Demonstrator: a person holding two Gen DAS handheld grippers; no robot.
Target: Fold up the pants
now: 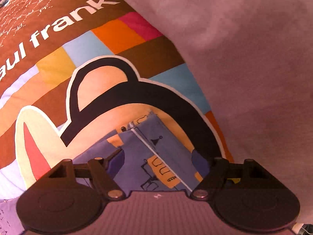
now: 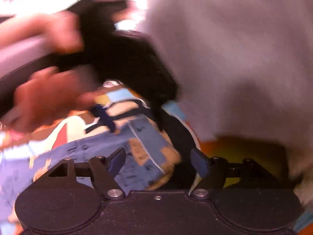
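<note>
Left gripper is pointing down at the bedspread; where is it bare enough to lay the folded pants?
Bare printed bedspread lies left of the grey garment, around the white lettering. Crowded: blue patterned cloth between the open left gripper fingers; grey garment fills the right.

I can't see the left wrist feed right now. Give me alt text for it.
The left claw points down, jaws open, at a blue patterned cloth lying on a colourful Paul Frank printed cover. Plain grey fabric, probably the pants, fills the right side.
</note>
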